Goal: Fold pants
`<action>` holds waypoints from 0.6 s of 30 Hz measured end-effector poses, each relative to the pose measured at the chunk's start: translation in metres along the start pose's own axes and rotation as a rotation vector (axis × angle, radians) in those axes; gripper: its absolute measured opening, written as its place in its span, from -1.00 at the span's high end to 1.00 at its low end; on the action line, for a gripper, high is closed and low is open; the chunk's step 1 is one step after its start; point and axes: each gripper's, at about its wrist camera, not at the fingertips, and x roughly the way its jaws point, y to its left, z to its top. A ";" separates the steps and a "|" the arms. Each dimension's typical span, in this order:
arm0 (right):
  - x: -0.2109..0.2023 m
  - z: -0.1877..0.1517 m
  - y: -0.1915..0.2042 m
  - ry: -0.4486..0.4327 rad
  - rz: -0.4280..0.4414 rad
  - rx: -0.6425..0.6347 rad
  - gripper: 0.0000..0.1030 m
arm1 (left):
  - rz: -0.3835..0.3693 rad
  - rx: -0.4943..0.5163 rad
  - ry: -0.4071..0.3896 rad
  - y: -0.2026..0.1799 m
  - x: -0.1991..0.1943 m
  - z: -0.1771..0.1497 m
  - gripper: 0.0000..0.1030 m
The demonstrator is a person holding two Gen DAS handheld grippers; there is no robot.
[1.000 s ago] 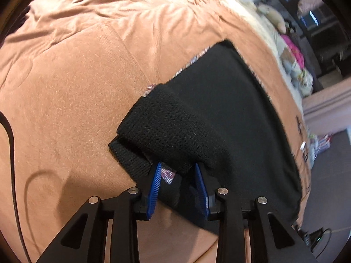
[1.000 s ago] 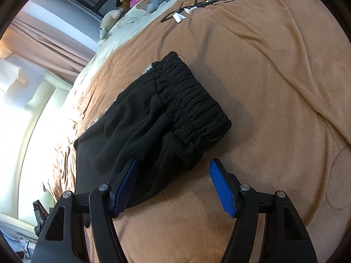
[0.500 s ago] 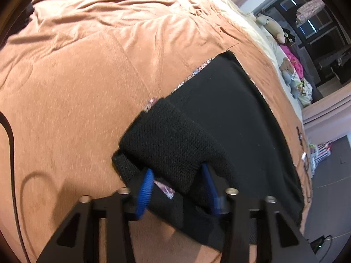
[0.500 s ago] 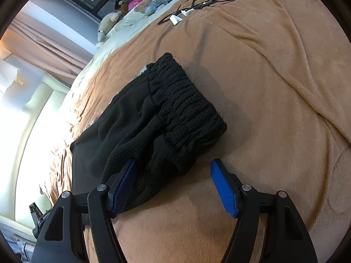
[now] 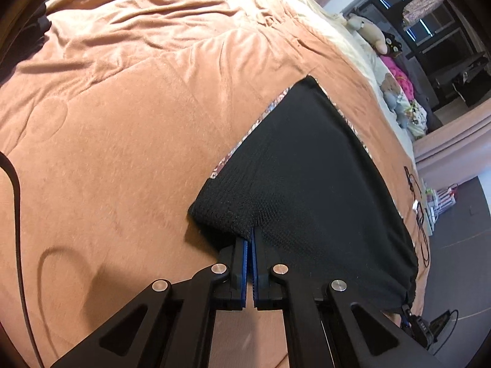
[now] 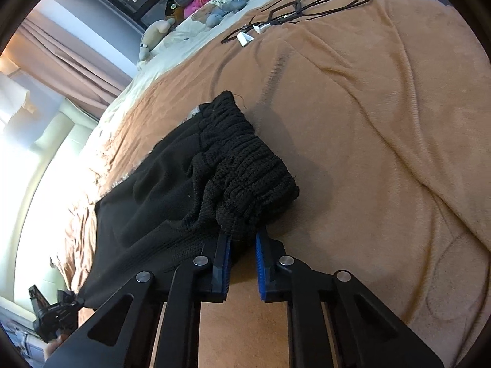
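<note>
Black knit pants (image 5: 310, 165) lie partly folded on a brown blanket (image 5: 122, 116). In the left wrist view my left gripper (image 5: 249, 239) is shut on a folded corner of the pants at their near left end. In the right wrist view the pants' gathered waistband (image 6: 245, 165) is bunched, and my right gripper (image 6: 242, 239) is shut on its near corner, with a thick wad of fabric between the blue pads (image 6: 260, 263). The cloth stretches taut between both grippers.
Black cables with white plugs (image 6: 294, 12) lie on the blanket beyond the waistband. Soft toys (image 6: 211, 9) and a cream sheet sit at the bed's far side. A black cord (image 5: 15, 202) runs along the left edge. The other gripper (image 6: 52, 316) shows at lower left.
Both grippers have closed: the left one onto the folded corner, the right one onto the waistband. The pants are pulled flatter and tauter than before.
</note>
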 end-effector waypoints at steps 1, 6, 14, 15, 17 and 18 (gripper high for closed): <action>-0.002 -0.002 0.001 -0.004 -0.008 -0.002 0.82 | 0.002 0.000 0.005 0.003 0.000 -0.002 0.96; -0.005 -0.001 0.004 0.000 -0.019 -0.008 0.81 | 0.014 0.015 0.031 0.006 0.008 0.000 0.93; -0.010 0.004 0.000 0.015 0.033 0.018 -0.08 | -0.040 -0.030 0.008 0.021 0.007 0.005 -0.42; -0.011 0.003 -0.001 0.009 0.036 0.020 -0.23 | -0.057 -0.042 0.012 0.023 0.009 0.006 -0.42; -0.010 0.001 -0.002 0.011 0.050 0.023 -0.23 | -0.063 -0.059 0.015 0.027 0.015 0.009 -0.41; -0.007 -0.001 -0.003 0.023 0.067 0.031 -0.23 | -0.064 -0.058 0.010 0.027 0.017 0.010 -0.40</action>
